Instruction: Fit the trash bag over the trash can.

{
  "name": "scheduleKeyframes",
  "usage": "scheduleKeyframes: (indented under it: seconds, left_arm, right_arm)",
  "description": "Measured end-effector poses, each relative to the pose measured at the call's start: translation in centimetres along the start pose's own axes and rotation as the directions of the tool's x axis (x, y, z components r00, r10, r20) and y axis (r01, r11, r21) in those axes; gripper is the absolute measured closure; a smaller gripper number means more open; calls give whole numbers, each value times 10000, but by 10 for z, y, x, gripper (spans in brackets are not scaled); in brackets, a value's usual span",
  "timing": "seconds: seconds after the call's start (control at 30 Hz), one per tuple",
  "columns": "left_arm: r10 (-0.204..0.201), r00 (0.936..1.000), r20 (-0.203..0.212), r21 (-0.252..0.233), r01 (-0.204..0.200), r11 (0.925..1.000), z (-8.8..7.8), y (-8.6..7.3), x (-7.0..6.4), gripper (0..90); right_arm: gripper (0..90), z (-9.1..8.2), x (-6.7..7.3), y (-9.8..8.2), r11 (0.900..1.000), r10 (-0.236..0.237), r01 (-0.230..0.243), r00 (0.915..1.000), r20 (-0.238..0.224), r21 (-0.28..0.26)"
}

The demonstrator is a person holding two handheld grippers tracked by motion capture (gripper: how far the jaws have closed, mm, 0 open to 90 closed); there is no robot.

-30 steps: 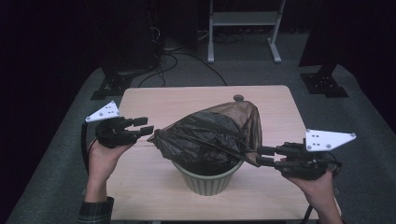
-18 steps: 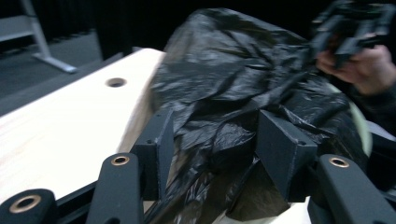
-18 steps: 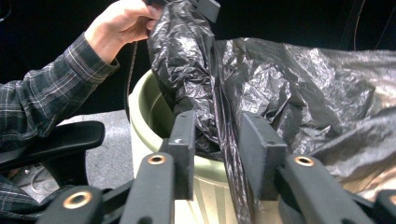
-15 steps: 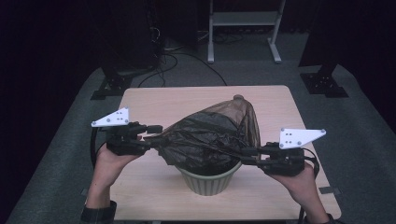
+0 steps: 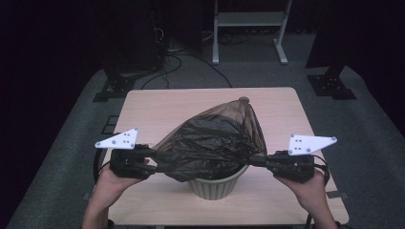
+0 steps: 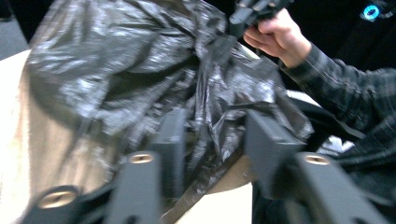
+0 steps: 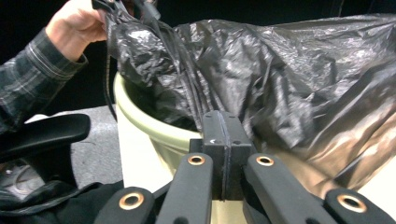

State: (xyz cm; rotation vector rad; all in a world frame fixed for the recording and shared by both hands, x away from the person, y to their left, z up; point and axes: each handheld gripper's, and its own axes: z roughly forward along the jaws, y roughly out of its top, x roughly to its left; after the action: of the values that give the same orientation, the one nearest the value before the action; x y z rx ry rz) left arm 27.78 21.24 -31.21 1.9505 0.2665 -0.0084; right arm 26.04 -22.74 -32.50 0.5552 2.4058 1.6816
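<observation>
A black plastic bag [image 5: 215,143] is draped over a pale green pot [image 5: 217,186] near the table's front edge. The bag is stretched sideways between my two grippers. My left gripper [image 5: 155,160] is at the bag's left edge. In the left gripper view its jaws [image 6: 217,126] have just been closing but still stand apart, with crumpled bag film [image 6: 116,56] between them. My right gripper [image 5: 260,161] is at the bag's right edge. In the right gripper view it [image 7: 223,121] has closed tight on a twisted strand of the bag [image 7: 289,70], just above the pot's rim [image 7: 149,135].
The light wooden table [image 5: 157,105] stands on grey carpet, with bare room behind the pot. Dark stands and cables sit on the floor beyond it. The person's plaid sleeve [image 6: 345,84] reaches in from the near side.
My left gripper has moved in toward the pot and its jaws have narrowed around the bag's edge. The right gripper has shifted slightly inward. The bag hangs lower over the pot.
</observation>
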Motion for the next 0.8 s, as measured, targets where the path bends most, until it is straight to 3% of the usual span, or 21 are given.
scheduleKeyframes:
  seconds: [0.07,0.13,0.3,0.37,0.4,0.6,0.63,0.7,0.77,0.8]
  left_arm:
    - [102,9999,66,165,-103,9998,1,0,-4,751]
    - [284,9995,125,324,-288,9991,3,-1,-14,773]
    - [443,9990,101,340,-446,9984,4,-2,-21,760]
    - [453,9990,54,261,-454,9986,3,-1,-20,759]
    - [427,9991,29,216,-428,9989,4,-1,-19,760]
    - [397,9992,103,141,-398,9991,6,0,-17,761]
    - [397,9992,103,141,-398,9991,6,0,-17,762]
    - [397,9992,107,104,-398,9992,6,1,-17,774]
    - [428,9990,129,34,-429,9991,5,2,-16,784]
    - [426,9990,141,-99,-424,9991,4,2,-17,825]
  right_arm:
    - [900,-3,2,-2,10000,31,-31,10000,-55,-63]
    - [900,-5,4,-5,9999,102,-104,9998,-188,-110]
    - [899,-8,8,-11,10000,27,-28,10000,-88,-42]
    - [826,-10,7,-8,9998,-100,102,9999,109,-160]
    - [740,-10,6,-2,9990,-311,328,9980,541,-314]
    - [661,0,-3,12,9970,-733,761,9887,1306,-160]
    - [646,4,-5,12,9973,-721,734,9896,1247,-56]
    - [655,7,-7,13,9977,-680,676,9907,1183,71]
    - [785,13,-9,12,9975,-700,682,9916,1089,208]
    - [897,14,-10,12,9980,-613,596,9931,1004,203]
